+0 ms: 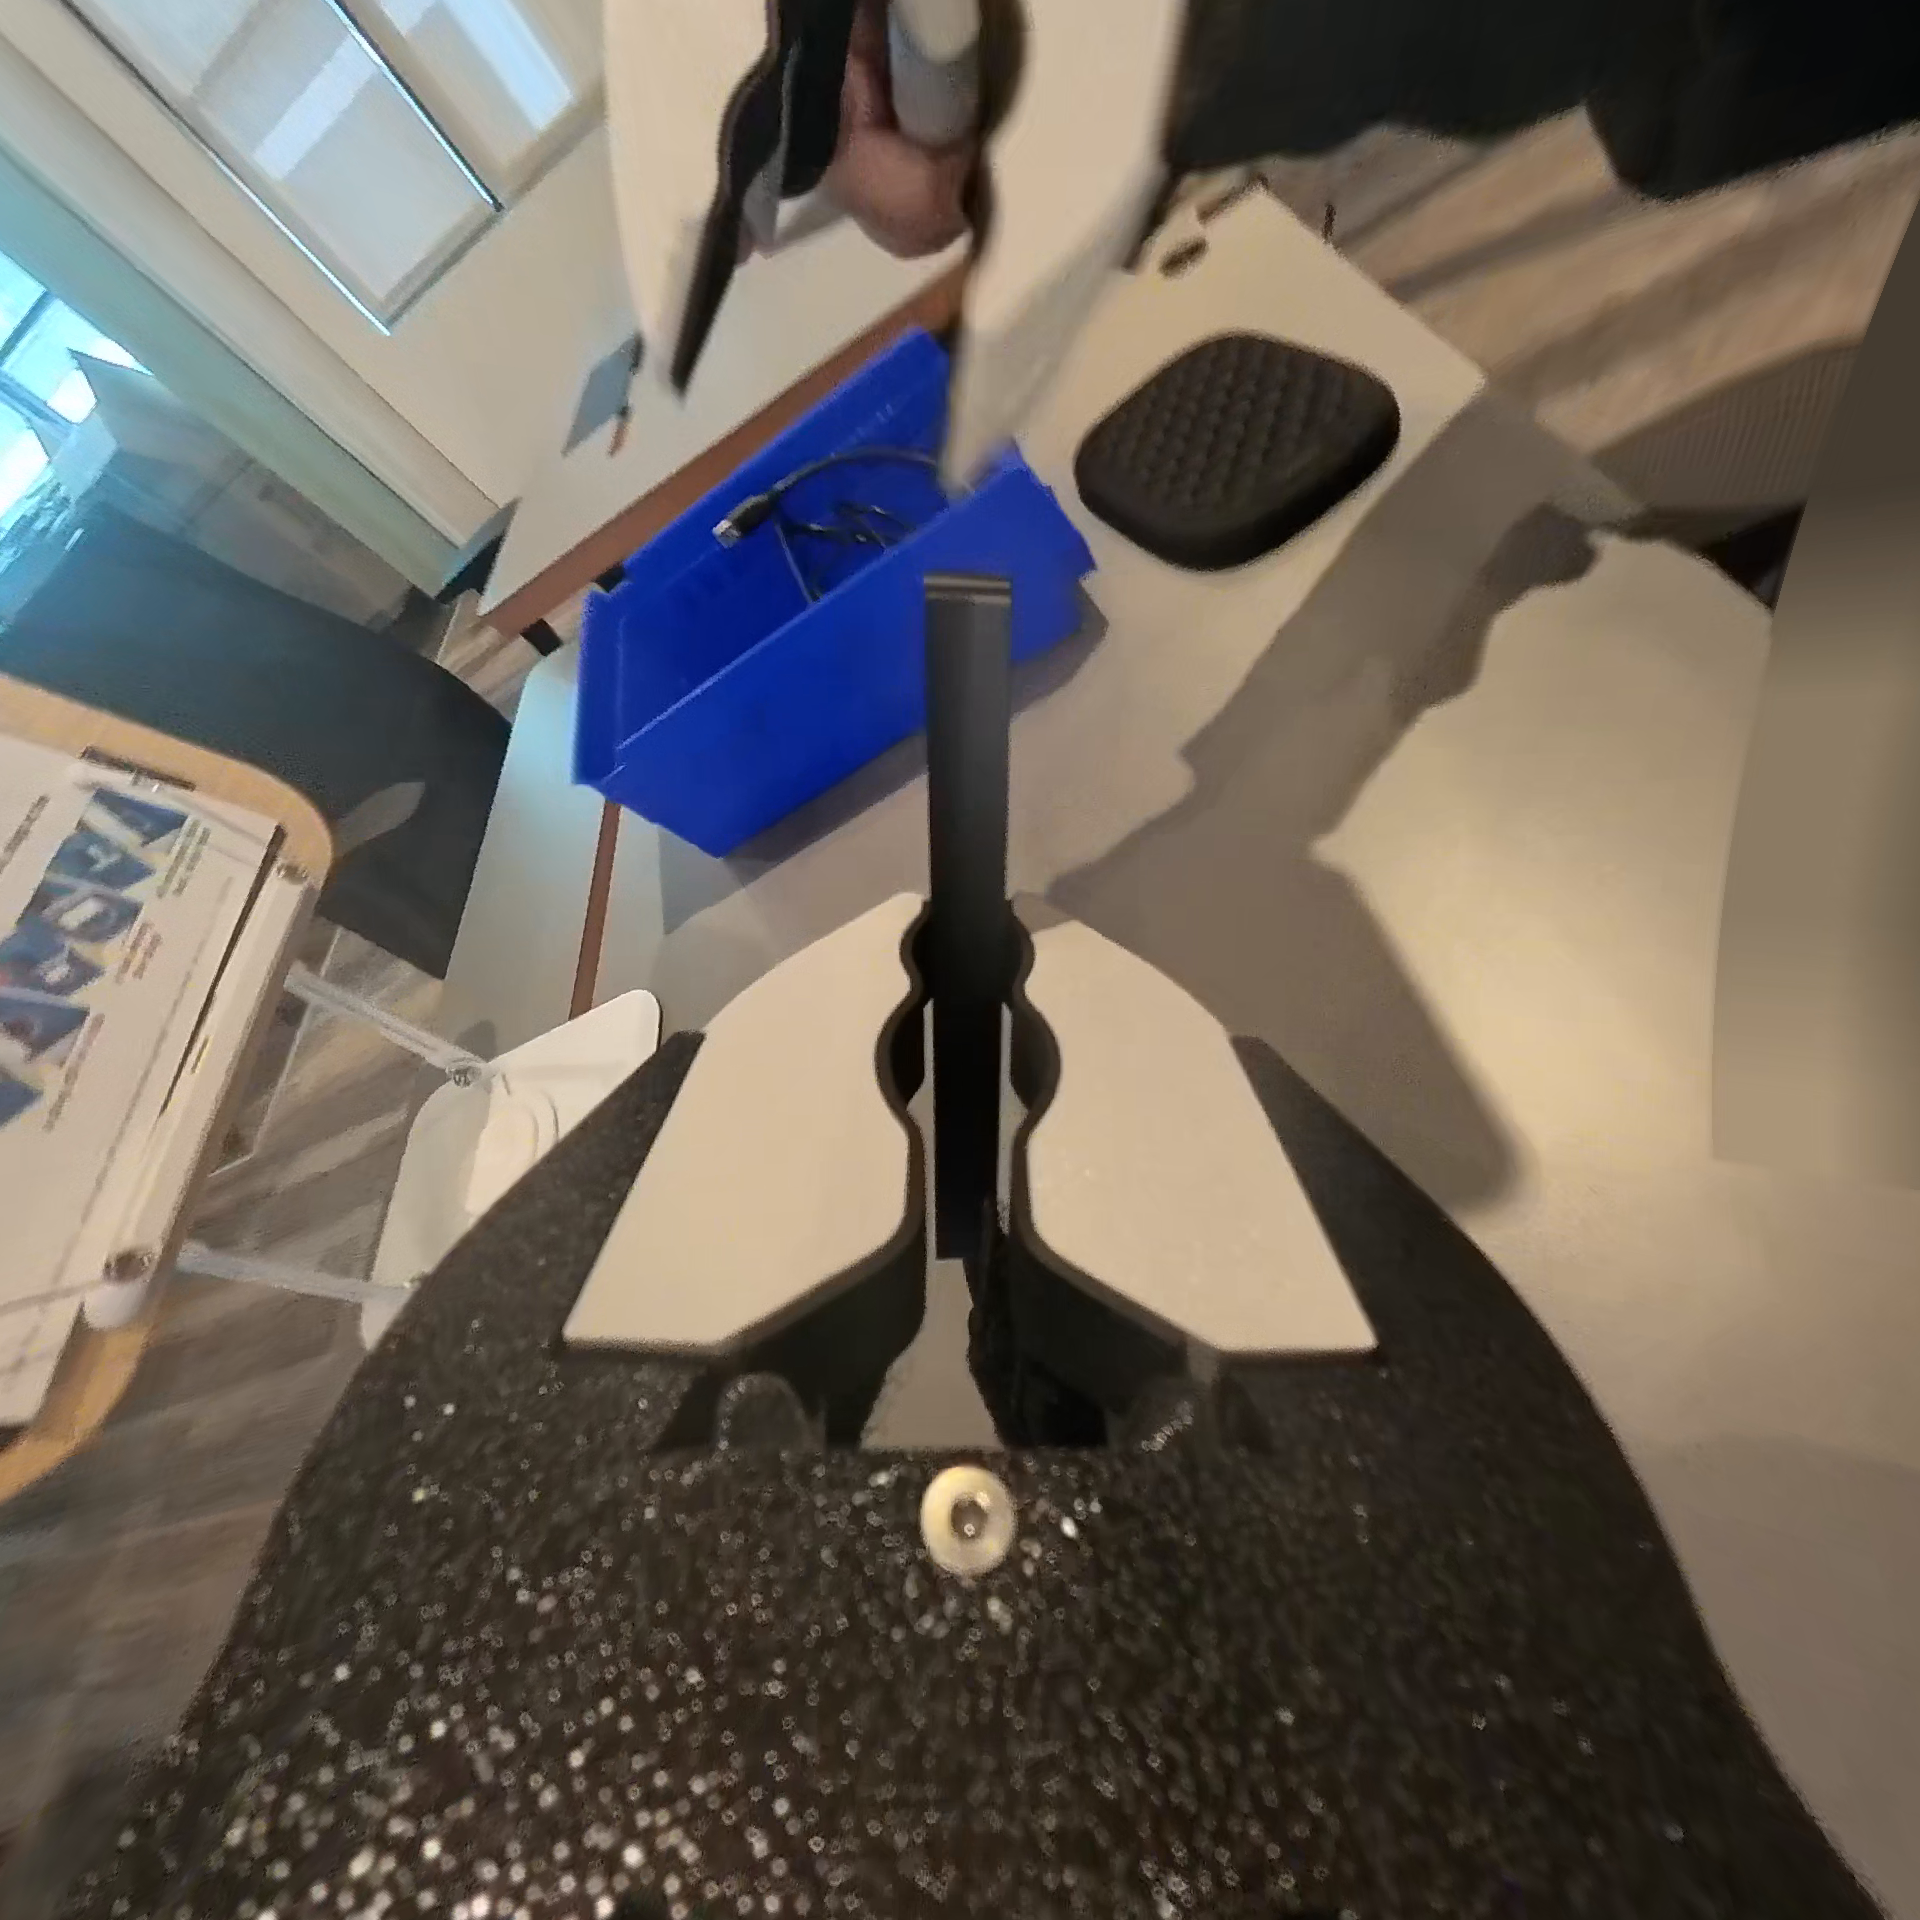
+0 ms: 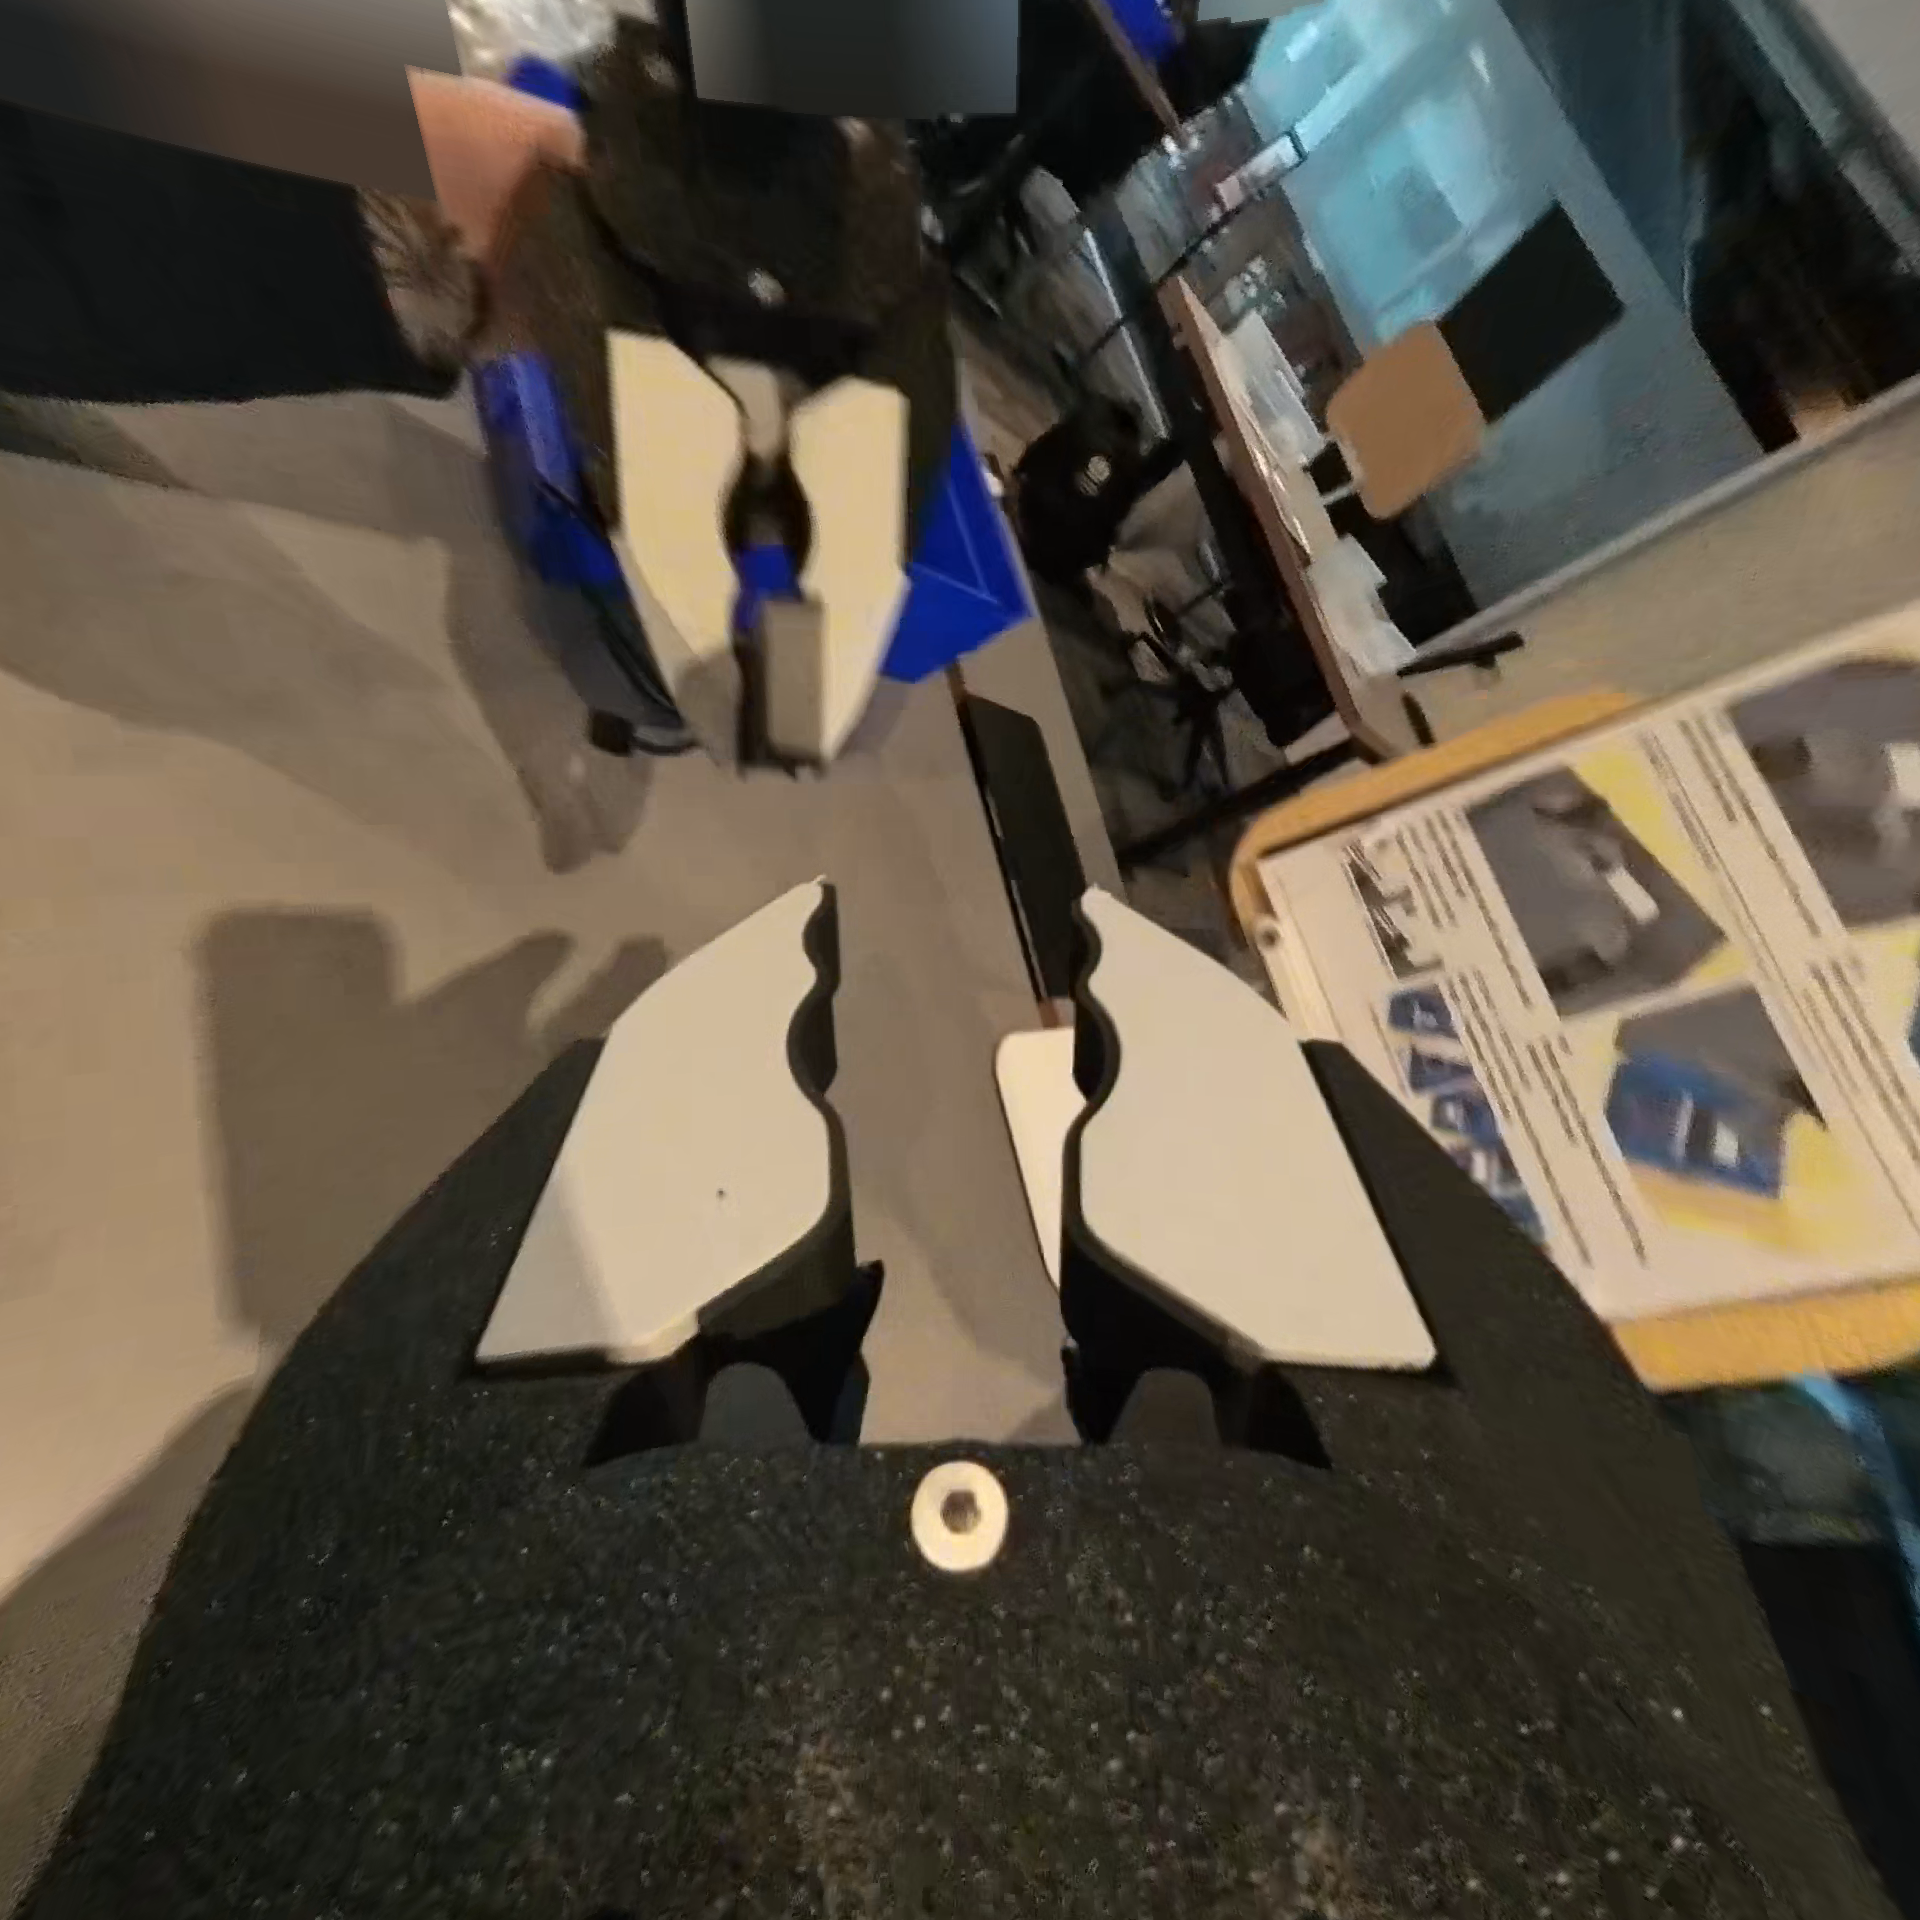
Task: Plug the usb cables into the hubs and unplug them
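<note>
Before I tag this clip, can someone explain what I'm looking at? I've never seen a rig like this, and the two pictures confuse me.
There is no robot here. A person holds two clamp tools, each with a camera looking forward along its two white fingers. The left wrist view shows the left hand-held gripper shut on a slim dark USB hub that sticks out forward. Beyond it, a blue bin holding black USB cables sits on the grey table. The right wrist view shows the right hand-held gripper open and holding nothing; the other gripper faces it from farther off. A printed instruction sheet lies on a board beside the table.
</note>
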`<state>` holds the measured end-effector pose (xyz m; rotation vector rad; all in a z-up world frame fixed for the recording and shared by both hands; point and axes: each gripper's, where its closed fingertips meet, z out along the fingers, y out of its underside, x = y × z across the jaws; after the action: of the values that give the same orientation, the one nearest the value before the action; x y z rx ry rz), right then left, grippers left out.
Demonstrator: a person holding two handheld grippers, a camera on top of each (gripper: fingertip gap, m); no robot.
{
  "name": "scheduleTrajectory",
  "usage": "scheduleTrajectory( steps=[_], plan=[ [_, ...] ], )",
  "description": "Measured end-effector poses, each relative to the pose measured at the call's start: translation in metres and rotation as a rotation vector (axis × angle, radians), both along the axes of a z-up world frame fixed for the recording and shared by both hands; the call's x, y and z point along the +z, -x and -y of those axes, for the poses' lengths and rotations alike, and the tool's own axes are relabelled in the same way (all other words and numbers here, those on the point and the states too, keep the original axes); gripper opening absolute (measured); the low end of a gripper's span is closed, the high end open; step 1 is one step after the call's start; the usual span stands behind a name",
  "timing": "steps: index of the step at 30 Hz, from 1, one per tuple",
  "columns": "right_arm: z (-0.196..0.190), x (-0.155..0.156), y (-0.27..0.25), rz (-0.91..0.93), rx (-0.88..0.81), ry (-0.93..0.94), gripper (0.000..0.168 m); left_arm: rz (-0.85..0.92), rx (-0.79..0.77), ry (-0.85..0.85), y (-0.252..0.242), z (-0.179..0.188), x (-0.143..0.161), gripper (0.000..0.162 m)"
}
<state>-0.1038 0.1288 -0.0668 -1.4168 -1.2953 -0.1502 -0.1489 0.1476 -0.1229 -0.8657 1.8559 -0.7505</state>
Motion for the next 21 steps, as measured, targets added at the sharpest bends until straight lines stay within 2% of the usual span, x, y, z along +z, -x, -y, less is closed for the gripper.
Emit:
scheduleTrajectory(
  steps=[2,4,6,12,21],
  plan=[
    [0.004,-0.011,0.020,0.066,0.012,-0.016,0.041,-0.036,-0.003,-0.043,-0.005,0.006,-0.005,0.011],
    [0.007,-0.021,0.028,0.130,0.011,-0.028,0.026,-0.096,0.039,-0.109,-0.007,0.002,-0.015,0.011],
    [0.013,-0.027,0.034,0.120,0.027,-0.002,0.018,-0.121,0.033,-0.126,-0.008,0.003,-0.021,0.011],
    [0.013,-0.029,0.023,0.092,-0.036,0.062,0.033,-0.141,0.020,-0.136,-0.016,0.007,-0.027,0.011],
    [0.017,-0.046,0.026,0.116,-0.023,0.152,0.039,-0.179,0.023,-0.174,-0.020,0.011,-0.034,0.011]
  ],
)
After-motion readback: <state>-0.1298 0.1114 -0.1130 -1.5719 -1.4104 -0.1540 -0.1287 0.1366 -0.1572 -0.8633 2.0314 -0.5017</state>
